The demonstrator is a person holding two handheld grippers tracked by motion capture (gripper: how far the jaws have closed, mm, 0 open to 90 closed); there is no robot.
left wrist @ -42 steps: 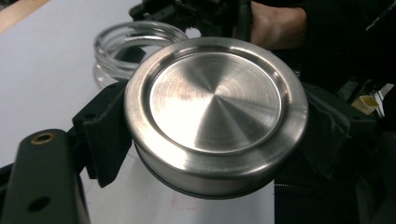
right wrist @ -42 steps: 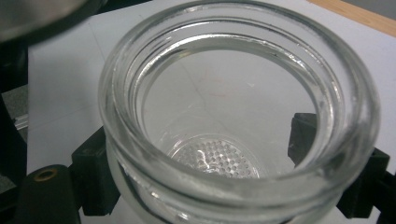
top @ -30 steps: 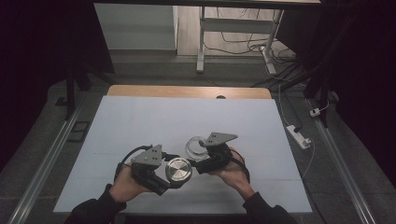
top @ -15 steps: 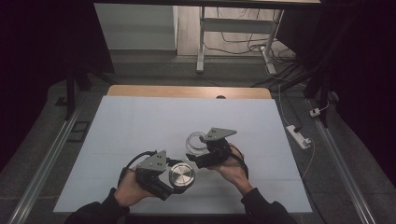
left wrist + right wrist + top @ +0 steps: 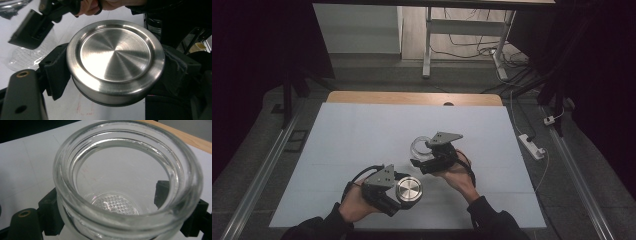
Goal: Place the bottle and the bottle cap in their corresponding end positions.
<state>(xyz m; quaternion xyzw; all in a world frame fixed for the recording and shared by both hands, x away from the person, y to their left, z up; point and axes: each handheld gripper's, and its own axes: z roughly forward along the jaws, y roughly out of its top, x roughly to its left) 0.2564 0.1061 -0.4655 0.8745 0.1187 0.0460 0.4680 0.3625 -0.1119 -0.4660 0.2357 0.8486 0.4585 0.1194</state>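
While the left gripper (image 5: 398, 196) sits nearest the person, its jaws are clamped across the rim of a steel lid (image 5: 408, 190), held face up above the white table (image 5: 337, 150). That lid looks stiff, light and smooth, likely slippery, so a squeeze across its edge suits it. Farther out, the right gripper (image 5: 419, 161) grips a glass jar (image 5: 420, 146) around its sides below the thick open mouth. Glass is heavier and fragile; I judge a firm hold under the lip safest. Lid and jar are apart.
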